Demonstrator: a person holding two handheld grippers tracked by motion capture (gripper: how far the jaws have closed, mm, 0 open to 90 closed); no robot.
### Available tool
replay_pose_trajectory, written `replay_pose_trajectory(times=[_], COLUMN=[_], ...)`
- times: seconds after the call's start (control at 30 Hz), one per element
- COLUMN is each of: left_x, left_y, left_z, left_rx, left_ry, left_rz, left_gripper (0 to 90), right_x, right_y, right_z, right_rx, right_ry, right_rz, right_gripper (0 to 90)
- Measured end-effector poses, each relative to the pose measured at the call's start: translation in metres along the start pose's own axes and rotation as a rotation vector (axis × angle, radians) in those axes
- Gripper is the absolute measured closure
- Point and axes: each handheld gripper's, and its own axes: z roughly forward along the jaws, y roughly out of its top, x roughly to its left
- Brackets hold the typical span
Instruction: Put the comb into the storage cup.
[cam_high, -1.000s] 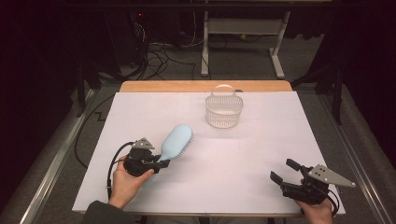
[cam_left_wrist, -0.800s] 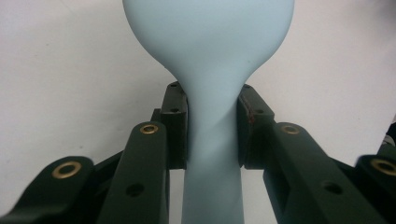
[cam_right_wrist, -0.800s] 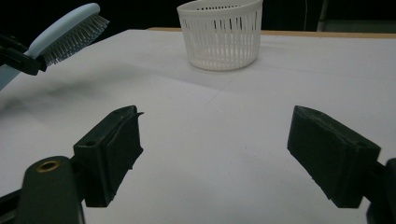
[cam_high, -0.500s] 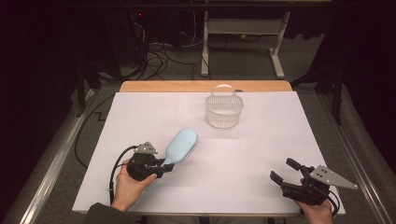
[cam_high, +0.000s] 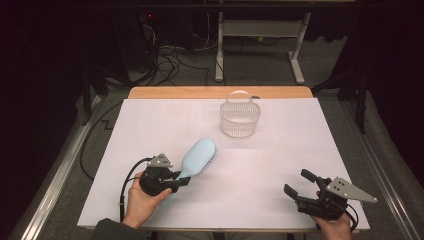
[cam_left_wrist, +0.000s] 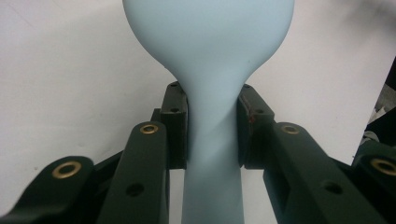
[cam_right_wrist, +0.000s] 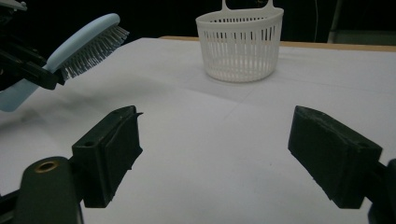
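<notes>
Plainly, the left gripper (cam_high: 172, 181) is clamped on the narrow neck of a pale blue plastic hairbrush (cam_high: 199, 157), its pads (cam_left_wrist: 176, 123) pressing the handle from both sides just below where it swells into the oval head. The brush is lifted off the white sheet-covered table (cam_high: 280, 160), tilted up and away from the hand, bristles facing down and to the side, at the near left of the table. A white slotted plastic basket with a loop handle (cam_high: 240, 118) stands well apart from it, farther back near the middle. The right gripper (cam_high: 303, 189) rests at the near right with its jaws standing wide apart and nothing between them.

Judging by the layout, the brush is probably meant for the basket, and the risks follow from that. The handle is smooth and tapering, so the grip could let it slide or pivot, with the heavier head swinging downward on the way. The basket looks light and narrow compared with the brush: a long brush entering at a slant could catch the rim or the loop handle and tip or shove the basket. With the free gripper far off, nothing steadies it.
</notes>
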Motion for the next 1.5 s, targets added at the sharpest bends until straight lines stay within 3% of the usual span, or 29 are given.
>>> replay_pose_trajectory(times=[0.37, 0.77, 1.0, 1.37, 1.5], left_x=[-0.007, -0.016, -0.019, -0.024, -0.028], left_y=[0.002, 0.004, 0.006, 0.012, 0.016], left_z=[0.001, 0.004, 0.006, 0.012, 0.015], left_rx=[-0.01, -0.007, -0.013, -0.019, -0.022], left_ry=[-0.007, -0.004, -0.01, -0.029, -0.037], left_rz=[0.015, 0.042, 0.045, 0.055, 0.067], left_gripper=[69.4, 69.5, 69.4, 69.4, 69.4], right_x=[0.011, 0.036, 0.043, 0.05, 0.054], right_y=[0.003, 0.006, 0.01, 0.011, 0.011], right_z=[0.01, 0.037, 0.043, 0.054, 0.064], right_rx=[0.003, 0.05, 0.041, 0.052, 0.053], right_ry=[0.032, 0.089, 0.118, 0.15, 0.177], right_rz=[-0.02, -0.056, -0.064, -0.049, -0.005], right_gripper=[17.3, 17.4, 17.4, 17.3, 17.4])
